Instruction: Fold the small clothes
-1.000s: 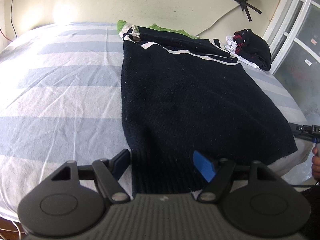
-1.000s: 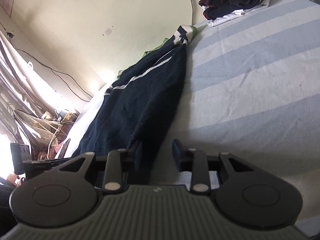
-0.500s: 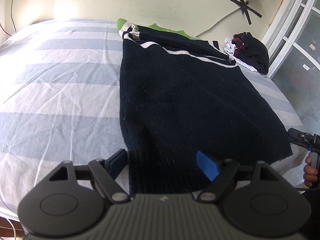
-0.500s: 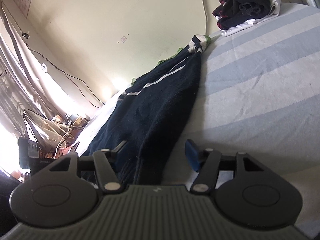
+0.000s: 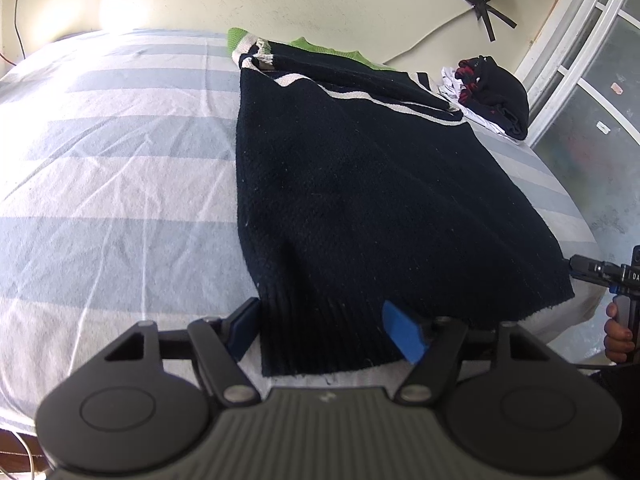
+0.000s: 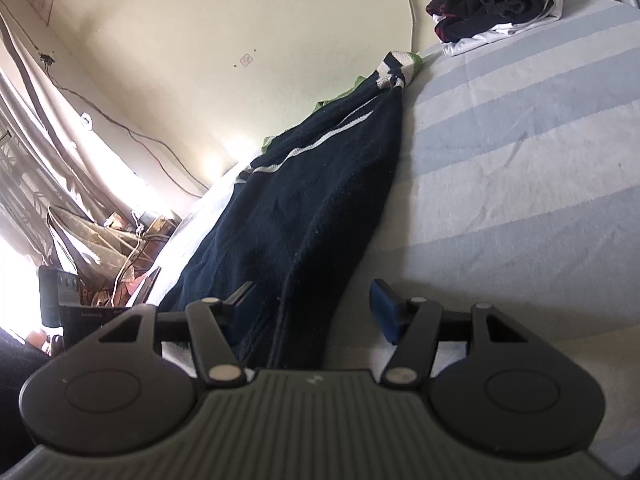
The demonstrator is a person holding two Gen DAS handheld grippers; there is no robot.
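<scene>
Two matching black handheld grippers: left gripper (image 5: 324, 330) and right gripper (image 6: 314, 310). Each with a ribbed grey body, round black discs either side of that body, black linkage arms with silver pivot screws, blue finger pads (image 5: 402, 332). Small white mark atop each ribbed body.

Matt knit sweater (image 5: 360, 200), apparently wool.

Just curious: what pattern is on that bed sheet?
Broad pale blue and white stripes on the bed sheet, clearest in the left wrist view.
</scene>
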